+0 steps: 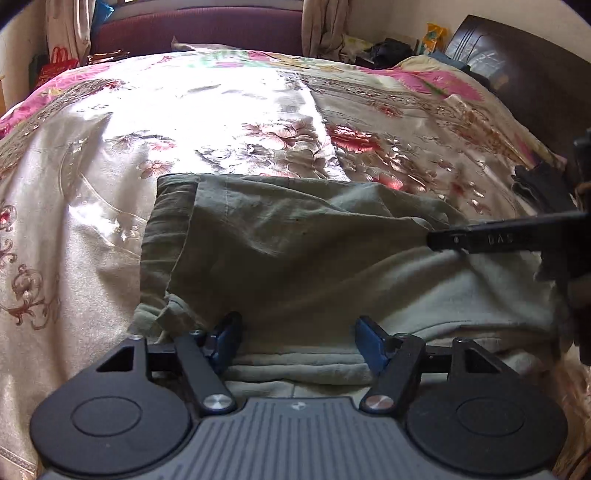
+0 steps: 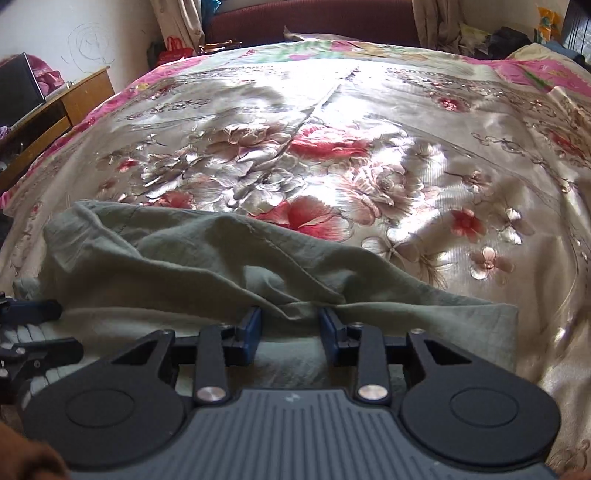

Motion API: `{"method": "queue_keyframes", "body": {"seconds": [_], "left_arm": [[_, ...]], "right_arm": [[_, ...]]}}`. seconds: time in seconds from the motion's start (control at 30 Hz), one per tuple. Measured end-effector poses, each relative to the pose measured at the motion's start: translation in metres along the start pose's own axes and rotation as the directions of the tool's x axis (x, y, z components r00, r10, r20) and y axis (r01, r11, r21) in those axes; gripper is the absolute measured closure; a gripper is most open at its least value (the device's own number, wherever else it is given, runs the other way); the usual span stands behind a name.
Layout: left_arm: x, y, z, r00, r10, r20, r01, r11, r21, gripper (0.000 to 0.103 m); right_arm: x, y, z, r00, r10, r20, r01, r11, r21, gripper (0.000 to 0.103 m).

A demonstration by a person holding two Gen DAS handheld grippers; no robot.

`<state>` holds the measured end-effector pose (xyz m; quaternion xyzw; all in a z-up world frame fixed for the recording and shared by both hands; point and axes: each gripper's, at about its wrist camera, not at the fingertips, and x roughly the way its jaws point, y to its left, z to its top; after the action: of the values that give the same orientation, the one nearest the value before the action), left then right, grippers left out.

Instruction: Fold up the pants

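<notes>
**Green pants half-folded on a glossy floral bed**

Bedroom with a satin floral bedspread (image 2: pixel 369 122), shiny and slick-looking, sunlit down the middle; beyond the pants, a maroon sofa (image 1: pixel 199 31) and curtains (image 1: pixel 325 26); off to the left of the pants in the right wrist view, a wooden desk (image 2: pixel 55 107); off to the right in the left wrist view, a dark headboard (image 1: pixel 524 70).

Pants (image 1: pixel 288 240) lying at the near edge of the spread, olive-green, doubled over with stacked layers showing at the near hem.

Left gripper (image 1: pixel 297 341): spread wide just over the near folded edge of the pants, nothing pinched. Right gripper (image 2: pixel 290 328): partly apart, a ridge of pants cloth bunched between the blue pads (image 2: pixel 251 332), contact too unclear to call a grip (probably loose, or just let go).

Risks, as a judgement:
- Slippery spread under the pants: dragging a layer likely to slide the whole bundle instead of folding it
- Bunched ridge near the right gripper: pressing flat now likely to set a crease
- Wide left opening: easy to catch several stacked layers at once and undo the fold
- Near the bed's edge: possible slip off
</notes>
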<state>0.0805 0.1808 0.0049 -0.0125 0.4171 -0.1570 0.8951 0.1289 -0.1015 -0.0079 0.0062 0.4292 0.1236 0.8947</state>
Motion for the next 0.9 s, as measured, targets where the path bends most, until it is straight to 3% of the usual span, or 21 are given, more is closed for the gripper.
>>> {"method": "queue_keyframes", "body": {"seconds": [0.1, 0.2, 0.33, 0.4, 0.5, 0.63, 0.73, 0.9], "left_arm": [[-0.02, -0.008, 0.001, 0.999, 0.032, 0.022, -0.033, 0.998, 0.049, 0.021], [-0.03, -0.013, 0.014, 0.996, 0.007, 0.083, -0.012, 0.998, 0.067, 0.02], [-0.009, -0.014, 0.032, 0.996, -0.014, 0.089, 0.009, 0.999, 0.054, 0.02], [0.005, -0.003, 0.032, 0.999, 0.008, 0.045, -0.009, 1.0, 0.017, 0.02], [0.01, 0.012, 0.018, 0.999, 0.033, 0.003, -0.033, 0.999, 0.008, 0.02], [-0.01, 0.006, 0.005, 0.997, 0.072, 0.02, -0.073, 0.995, 0.066, 0.02], [-0.018, -0.006, 0.004, 0.996, 0.072, 0.048, -0.077, 0.992, 0.097, 0.02], [-0.013, -0.031, 0.018, 0.996, 0.016, 0.088, -0.028, 0.991, 0.134, 0.019]], "right_arm": [[-0.015, -0.002, 0.008, 0.999, -0.028, 0.041, 0.027, 1.0, 0.007, 0.066], [-0.045, 0.016, 0.014, 0.988, 0.072, 0.14, -0.069, 0.997, -0.025, 0.066], [-0.02, 0.047, 0.015, 0.972, 0.231, 0.045, -0.229, 0.972, -0.052, 0.069], [0.004, 0.055, 0.013, 0.982, 0.186, -0.002, -0.186, 0.979, -0.084, 0.069], [0.018, 0.043, 0.016, 0.993, 0.119, 0.005, -0.119, 0.991, -0.065, 0.071], [-0.029, 0.001, 0.008, 0.988, 0.143, 0.064, -0.146, 0.988, 0.052, 0.066], [-0.073, -0.043, -0.018, 0.994, 0.061, 0.089, -0.074, 0.986, 0.152, 0.064], [-0.107, -0.111, -0.067, 0.998, -0.029, 0.06, 0.005, 0.928, 0.372, 0.061]]}}
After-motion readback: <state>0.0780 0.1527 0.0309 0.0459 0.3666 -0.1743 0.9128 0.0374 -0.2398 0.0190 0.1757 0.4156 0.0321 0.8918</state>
